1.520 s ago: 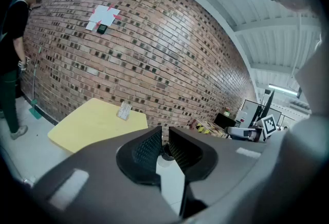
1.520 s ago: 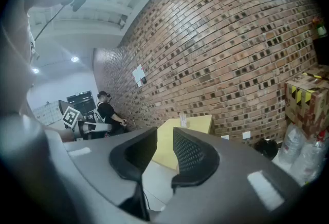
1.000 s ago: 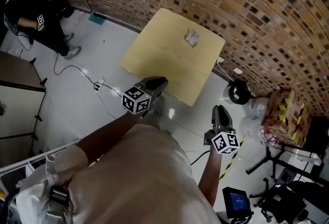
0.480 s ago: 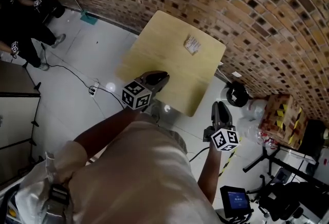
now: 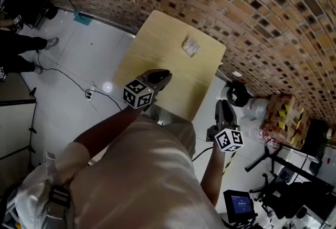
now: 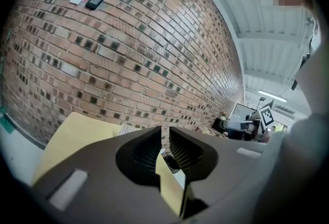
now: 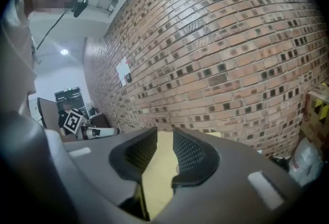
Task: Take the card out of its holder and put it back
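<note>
Approach first: card holder [image 5: 190,45] lies at twelve o'clock on the table [image 5: 152,39]; left gripper [image 5: 161,75] and right gripper [image 5: 222,106], jaws slightly apart, hold nothing.

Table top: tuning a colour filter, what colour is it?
Pale yellow; the table top shows best in the head view.

I count two tools, the left tool [image 5: 164,75] and the right tool [image 5: 223,106]. There is one surface [image 5: 157,44], and on it lies one card holder [image 5: 190,45]. Near the one brick wall [image 5: 262,12] stand one bin [image 5: 237,94] and one box [image 5: 286,115]. I see also one screen [image 5: 240,205].
</note>
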The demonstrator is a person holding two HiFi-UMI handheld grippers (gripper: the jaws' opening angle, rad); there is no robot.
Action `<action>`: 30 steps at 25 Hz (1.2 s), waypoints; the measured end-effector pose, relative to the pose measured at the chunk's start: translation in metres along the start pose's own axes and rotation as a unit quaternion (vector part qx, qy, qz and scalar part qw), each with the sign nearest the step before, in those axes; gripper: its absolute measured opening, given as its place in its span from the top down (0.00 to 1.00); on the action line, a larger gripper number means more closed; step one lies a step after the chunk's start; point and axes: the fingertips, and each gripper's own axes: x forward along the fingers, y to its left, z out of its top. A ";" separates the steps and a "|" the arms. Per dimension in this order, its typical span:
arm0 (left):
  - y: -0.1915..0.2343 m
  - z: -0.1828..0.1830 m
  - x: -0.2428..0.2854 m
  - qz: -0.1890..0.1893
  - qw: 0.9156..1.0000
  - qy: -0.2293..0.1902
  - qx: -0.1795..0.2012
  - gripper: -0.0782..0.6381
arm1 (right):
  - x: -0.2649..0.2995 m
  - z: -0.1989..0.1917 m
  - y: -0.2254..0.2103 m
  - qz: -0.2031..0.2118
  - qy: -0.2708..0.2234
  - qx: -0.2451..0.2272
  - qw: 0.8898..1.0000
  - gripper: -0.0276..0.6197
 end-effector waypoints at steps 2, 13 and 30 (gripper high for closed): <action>0.002 0.002 0.009 0.001 1.000 0.003 -0.005 0.82 | 0.007 0.009 -0.005 0.004 0.001 -0.005 1.000 0.82; 0.014 0.012 0.061 0.093 0.995 -0.007 -0.043 0.82 | 0.094 0.024 -0.058 0.110 0.072 -0.051 0.990 0.82; 0.021 0.040 0.101 0.289 0.955 -0.045 -0.051 0.81 | 0.234 0.024 -0.097 0.279 0.173 -0.118 0.937 0.83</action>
